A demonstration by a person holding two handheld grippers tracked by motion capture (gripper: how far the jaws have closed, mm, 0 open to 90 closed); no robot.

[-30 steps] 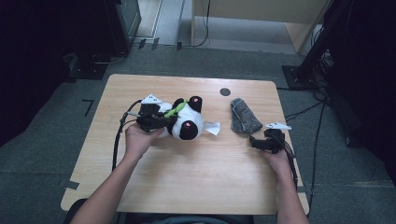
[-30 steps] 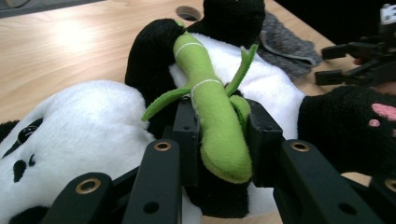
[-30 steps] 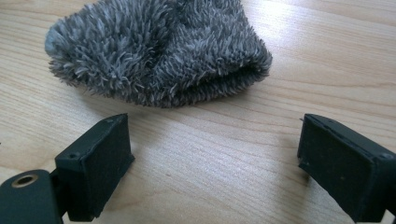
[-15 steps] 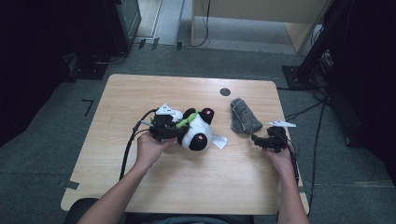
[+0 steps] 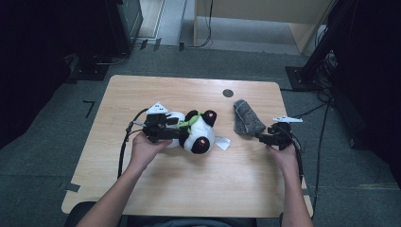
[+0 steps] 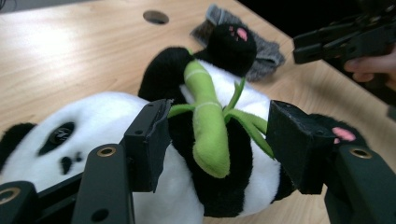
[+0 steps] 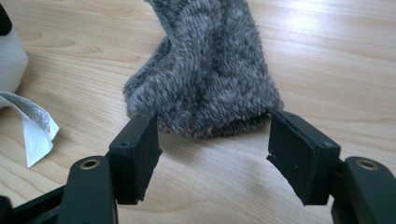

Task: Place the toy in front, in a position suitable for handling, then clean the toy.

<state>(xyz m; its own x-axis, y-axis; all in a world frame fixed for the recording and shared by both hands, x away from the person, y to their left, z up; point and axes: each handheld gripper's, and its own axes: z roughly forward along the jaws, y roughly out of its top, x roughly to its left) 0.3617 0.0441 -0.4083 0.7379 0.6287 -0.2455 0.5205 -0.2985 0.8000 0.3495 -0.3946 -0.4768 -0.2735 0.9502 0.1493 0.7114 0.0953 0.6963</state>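
High view: plush panda (image 5: 196,135) lies on its back mid-bench, left claw (image 5: 176,134) at its body, head end toward the left hand (image 5: 144,147). Grey sock (image 5: 248,117) lies to the panda's right, right claw (image 5: 260,137) just off its near end. Wooden bench (image 5: 189,194) has open room in front of both hands; a dark round hole (image 5: 228,93) sits near the far edge.

Left gripper view: jaws have just been opening; they stand released either side of the panda's green bamboo stalk (image 6: 208,126), pads clear of the plush.

Right gripper view: jaws have just been closing, still released, flanking the sock's (image 7: 210,74) near hem without pressing it. A white tag (image 7: 32,128) lies on the wood to the left.
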